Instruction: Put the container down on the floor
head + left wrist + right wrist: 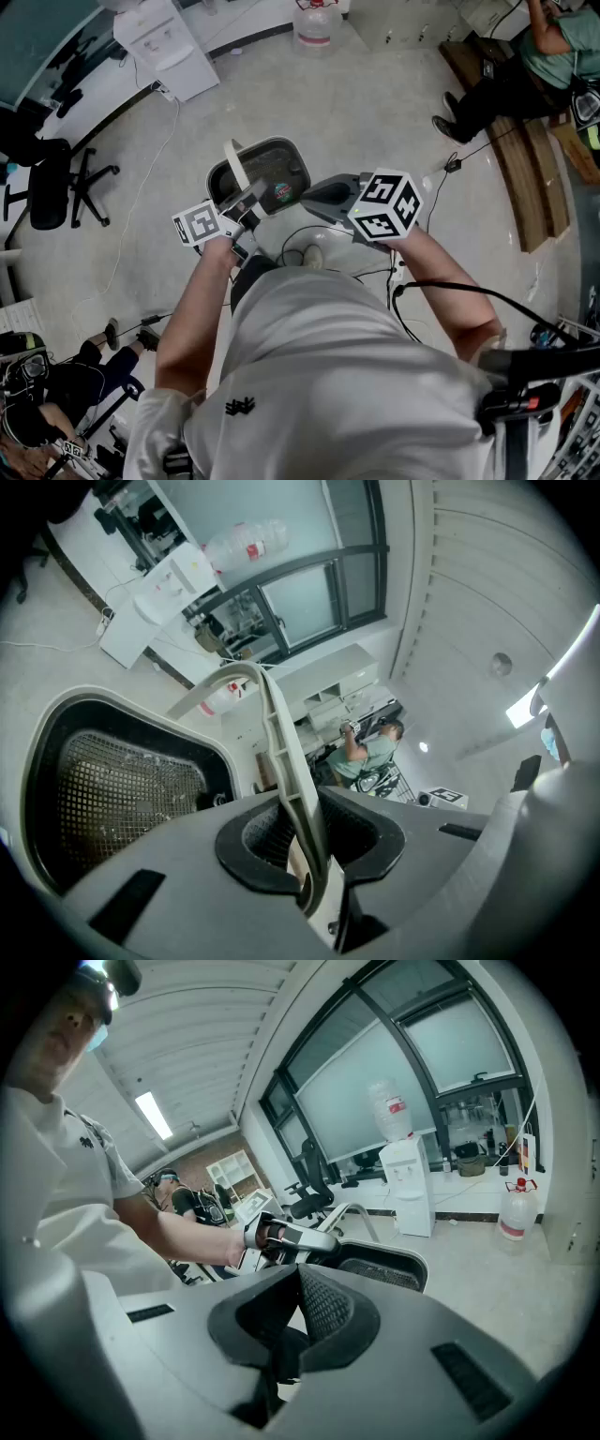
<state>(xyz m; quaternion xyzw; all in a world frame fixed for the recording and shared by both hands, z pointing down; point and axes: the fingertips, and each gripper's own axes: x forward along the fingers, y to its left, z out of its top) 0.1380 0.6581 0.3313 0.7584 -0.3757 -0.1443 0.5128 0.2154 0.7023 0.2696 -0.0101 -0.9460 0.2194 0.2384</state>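
Container: a dark grey container [261, 174] with a pale rim and a mesh basket [122, 794] inside. It looks to me to be hanging clear of the floor [375, 103], just in front of my knees, and not yet set down.

Handling: I judge it a rigid plastic shell and not heavy, since one gripper carries it. The thin handle [281, 752] pivots, so the body can swing and tip.

Where to hold: the top of the handle's arch keeps the load centred. The hard rim is the spot for a steadying touch.

Left gripper: the left gripper [247, 206] is clenched on the handle. The pale strip runs straight up between its pads, and the container sits to the left of the jaws in its own view.

Right gripper: the right gripper [311, 199] has its pads pressed together with nothing between them. It is just beside the container's right rim; I cannot tell whether it touches.

Arm pose: both forearms reach forward and down. The left gripper lies nearly level; the right tilts further towards the floor.

Lowering: I would go down slowly so the base lands flat.
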